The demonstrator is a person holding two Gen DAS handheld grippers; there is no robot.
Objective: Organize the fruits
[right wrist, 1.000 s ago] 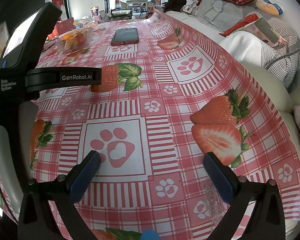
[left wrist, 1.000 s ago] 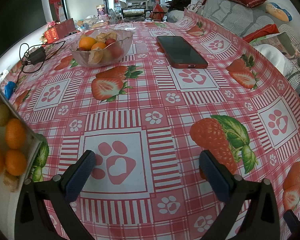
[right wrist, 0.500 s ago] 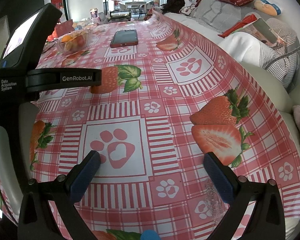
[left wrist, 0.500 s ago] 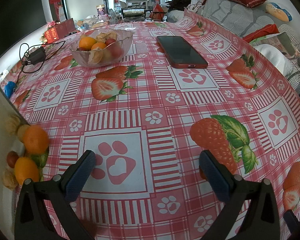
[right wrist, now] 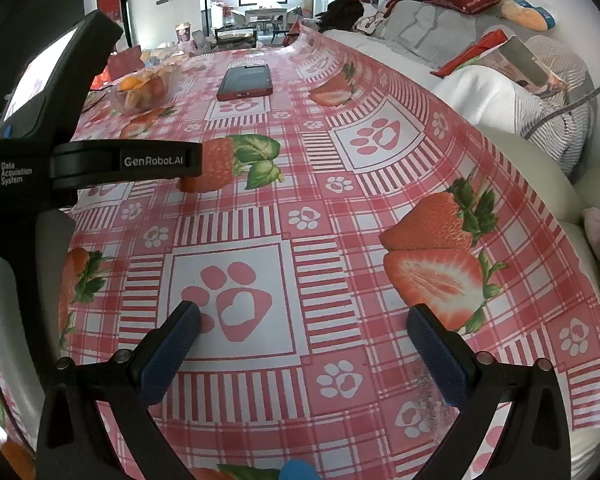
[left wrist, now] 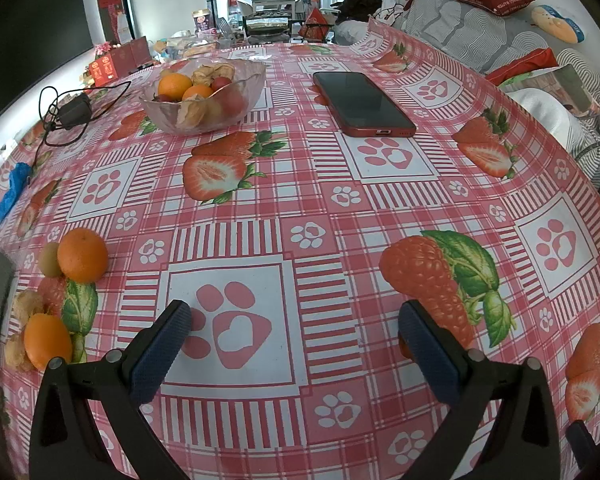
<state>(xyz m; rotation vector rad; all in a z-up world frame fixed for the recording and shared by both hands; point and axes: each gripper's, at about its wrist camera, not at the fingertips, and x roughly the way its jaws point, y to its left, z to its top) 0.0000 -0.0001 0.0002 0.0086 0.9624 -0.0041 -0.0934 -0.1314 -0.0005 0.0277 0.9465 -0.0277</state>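
The right gripper (right wrist: 302,330) hangs over the strawberry-and-paw tablecloth (right wrist: 380,168) with its blue-padded fingers (right wrist: 168,354) spread wide and nothing between them. At the left, the other black handheld unit (right wrist: 100,160) reads "GenRobot.AI". Far off, a glass bowl of fruit (right wrist: 142,90) sits left of a red phone (right wrist: 246,82) lying flat.

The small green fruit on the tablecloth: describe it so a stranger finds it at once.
Start at the glass bowl, then come down the tablecloth's left edge to the loose fruit. The small green fruit touches the left side of the upper orange: the only green, and smallest, real fruit there.
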